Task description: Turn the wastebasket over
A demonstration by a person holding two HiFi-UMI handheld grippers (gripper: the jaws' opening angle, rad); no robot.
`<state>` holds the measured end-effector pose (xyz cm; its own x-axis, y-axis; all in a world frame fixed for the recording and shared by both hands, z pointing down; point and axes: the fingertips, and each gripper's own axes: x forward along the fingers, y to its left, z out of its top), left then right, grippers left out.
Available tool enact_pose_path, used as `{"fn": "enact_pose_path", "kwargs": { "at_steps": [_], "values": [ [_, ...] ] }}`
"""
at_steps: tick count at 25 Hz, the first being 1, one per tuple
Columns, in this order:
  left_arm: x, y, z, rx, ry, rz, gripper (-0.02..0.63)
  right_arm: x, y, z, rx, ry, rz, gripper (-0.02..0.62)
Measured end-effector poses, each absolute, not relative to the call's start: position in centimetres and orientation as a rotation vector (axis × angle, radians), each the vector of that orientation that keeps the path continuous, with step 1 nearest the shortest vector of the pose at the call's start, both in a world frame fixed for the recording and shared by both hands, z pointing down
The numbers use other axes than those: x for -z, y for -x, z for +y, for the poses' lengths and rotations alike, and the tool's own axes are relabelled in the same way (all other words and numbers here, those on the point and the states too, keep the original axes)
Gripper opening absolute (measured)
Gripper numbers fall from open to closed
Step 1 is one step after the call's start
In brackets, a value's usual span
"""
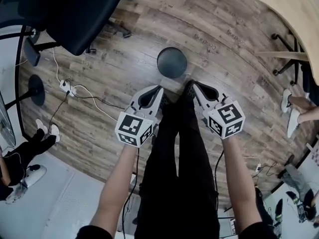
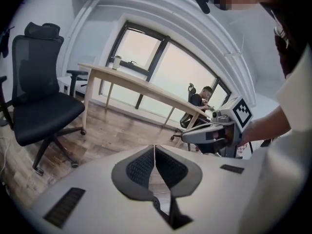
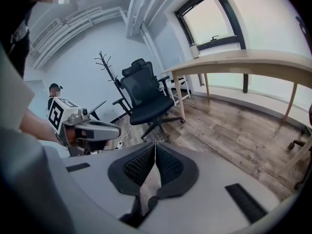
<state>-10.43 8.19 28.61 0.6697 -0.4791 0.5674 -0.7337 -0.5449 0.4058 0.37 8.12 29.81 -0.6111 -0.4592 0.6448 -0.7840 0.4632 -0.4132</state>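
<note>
The wastebasket (image 1: 172, 62) is a dark round bin on the wooden floor, seen from above in the head view, just beyond both grippers. My left gripper (image 1: 160, 88) points at its near left side and is shut, with nothing between the pads. My right gripper (image 1: 190, 84) points at its near right side, also shut and empty. Neither touches the bin. In the left gripper view the jaws (image 2: 154, 148) meet in a thin line, and the right gripper (image 2: 214, 133) shows beside them. The right gripper view shows its jaws (image 3: 155, 145) pressed together. The bin is in neither gripper view.
A black office chair (image 1: 75, 14) stands at the far left, a pale wooden desk (image 1: 294, 9) at the far right. A white power strip (image 1: 67, 87) with cables lies on the floor to the left. Another person's shoes (image 1: 289, 108) are at the right edge.
</note>
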Motion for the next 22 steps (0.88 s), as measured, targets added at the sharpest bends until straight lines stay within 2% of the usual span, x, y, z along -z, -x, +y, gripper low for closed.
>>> {"fn": "enact_pose_path", "kwargs": {
  "at_steps": [13, 20, 21, 22],
  "values": [
    [-40.3, 6.7, 6.2, -0.598, -2.193, -0.927, 0.021, -42.3, -2.7, 6.2, -0.978, -0.878, -2.242, 0.034],
    [-48.4, 9.1, 6.0, -0.619, -2.089, -0.982, 0.025, -49.8, -1.8, 5.6, -1.015, -0.841, -2.175, 0.034],
    [-49.5, 9.6, 6.2, -0.634, -2.076, -0.979, 0.044, -50.8, -1.6, 5.6, -1.026, -0.847, -2.160, 0.034],
    [-50.5, 9.9, 6.2, -0.644, -2.066, -0.974, 0.099, -51.8, -1.4, 5.4, -1.034, -0.853, -2.147, 0.034]
  ]
}}
